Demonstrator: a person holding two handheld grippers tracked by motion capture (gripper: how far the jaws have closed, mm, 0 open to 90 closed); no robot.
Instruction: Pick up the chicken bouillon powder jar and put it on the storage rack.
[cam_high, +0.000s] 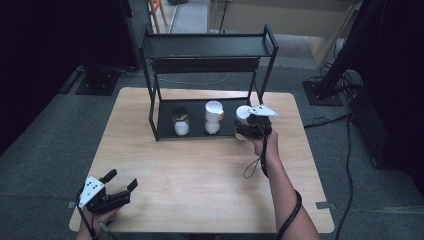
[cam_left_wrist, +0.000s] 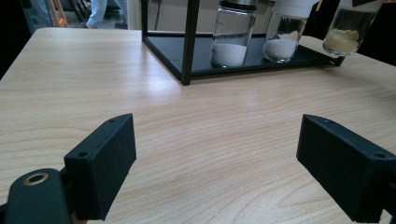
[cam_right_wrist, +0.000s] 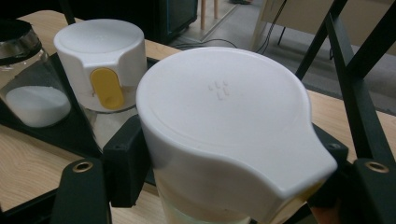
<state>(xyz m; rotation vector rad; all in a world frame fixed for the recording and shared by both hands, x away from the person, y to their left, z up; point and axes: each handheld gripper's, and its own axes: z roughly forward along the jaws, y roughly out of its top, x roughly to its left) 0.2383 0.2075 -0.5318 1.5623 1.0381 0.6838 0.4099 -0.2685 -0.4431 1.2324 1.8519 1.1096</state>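
Beside rack (cam_high: 165, 131), jar (cam_right_wrist: 224, 135) sits clamped between fingers (cam_right_wrist: 123, 168).

- The left gripper (cam_high: 120, 186) is matte black, with two blocky, flat-faced fingers (cam_left_wrist: 103, 163) set with small screw holes.
- A grey three-cornered plate with dark dots sits on its top, toward 9 o'clock.
- The right gripper (cam_high: 248, 129) carries a matching plate; a black cable loops off toward 6 o'clock.
- A brass-ringed screw hole marks each finger base.
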